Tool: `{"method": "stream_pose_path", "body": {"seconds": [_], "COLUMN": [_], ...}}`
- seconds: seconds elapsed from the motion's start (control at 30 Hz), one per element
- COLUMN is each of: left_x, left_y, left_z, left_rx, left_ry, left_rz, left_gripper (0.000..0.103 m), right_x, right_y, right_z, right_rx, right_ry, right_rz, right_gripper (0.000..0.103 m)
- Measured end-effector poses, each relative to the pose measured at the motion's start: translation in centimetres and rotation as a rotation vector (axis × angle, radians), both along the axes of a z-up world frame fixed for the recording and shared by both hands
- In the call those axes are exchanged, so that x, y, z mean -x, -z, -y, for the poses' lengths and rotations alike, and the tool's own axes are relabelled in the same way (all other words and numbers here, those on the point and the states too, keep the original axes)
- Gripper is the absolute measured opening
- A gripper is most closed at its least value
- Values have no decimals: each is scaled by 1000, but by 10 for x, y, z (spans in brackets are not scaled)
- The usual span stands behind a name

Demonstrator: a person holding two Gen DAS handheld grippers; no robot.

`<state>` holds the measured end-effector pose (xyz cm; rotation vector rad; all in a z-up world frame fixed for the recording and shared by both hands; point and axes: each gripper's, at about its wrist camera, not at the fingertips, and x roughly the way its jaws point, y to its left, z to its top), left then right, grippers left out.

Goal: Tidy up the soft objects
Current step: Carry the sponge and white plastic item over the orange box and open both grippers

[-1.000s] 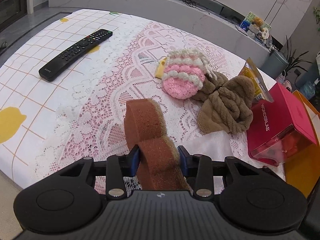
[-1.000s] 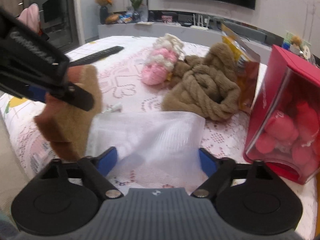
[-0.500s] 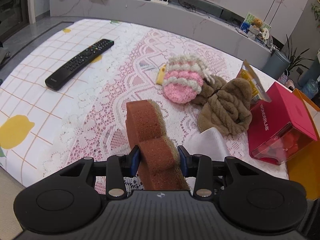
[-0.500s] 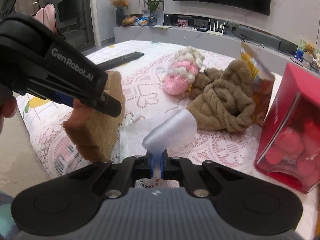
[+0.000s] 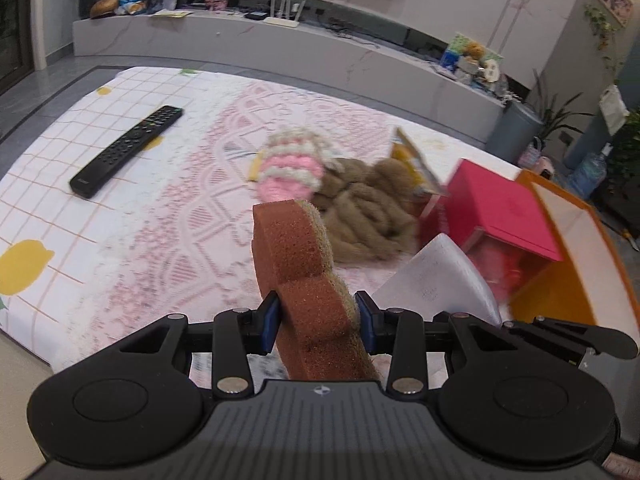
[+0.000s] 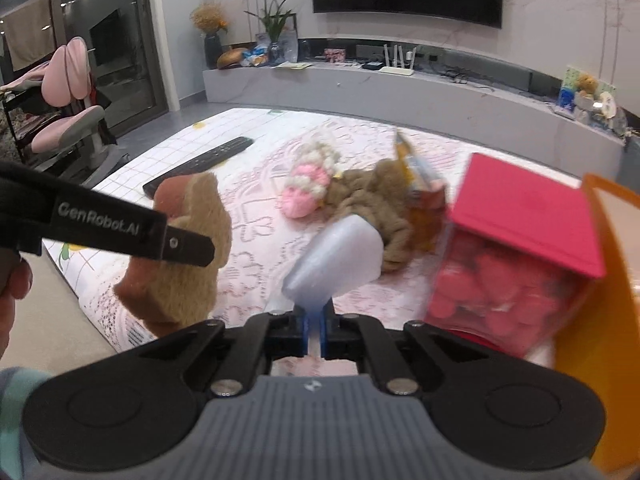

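Note:
My left gripper is shut on a brown sponge and holds it upright above the table; the sponge also shows in the right wrist view. My right gripper is shut on a white foam sheet, lifted off the table; the sheet also shows in the left wrist view. A pink and white crocheted piece and a brown knotted plush lie mid-table, beyond both grippers.
A black remote lies at the left on the lace cloth. A red box, an orange box and a yellow snack bag stand at the right. A grey TV bench runs behind.
My right gripper closed on the white foam sheet and raised it off the table. Both grippers rose, and the left one kept its hold on the sponge.

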<state>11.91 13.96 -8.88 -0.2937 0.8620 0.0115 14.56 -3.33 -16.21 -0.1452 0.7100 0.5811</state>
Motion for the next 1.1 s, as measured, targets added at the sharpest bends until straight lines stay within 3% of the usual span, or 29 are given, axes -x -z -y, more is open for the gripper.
{"method": "stream_pose_path", "body": {"seconds": [0.37, 0.6, 1.1], "left_x": [12, 20, -2], "left_y": [-24, -44, -78], "left_z": [78, 123, 214], "left_rx": [4, 21, 17], "left_ry": [139, 209, 390], "left_rz": [53, 119, 236], "left_gripper": [44, 42, 42], "right_x": [26, 47, 54], "right_y": [-30, -56, -82], "right_z": [89, 138, 234], "right_rx": [-1, -54, -86], "right_ry": [128, 219, 417], "right_rz": [26, 98, 180], "right_gripper": [2, 2, 2]}}
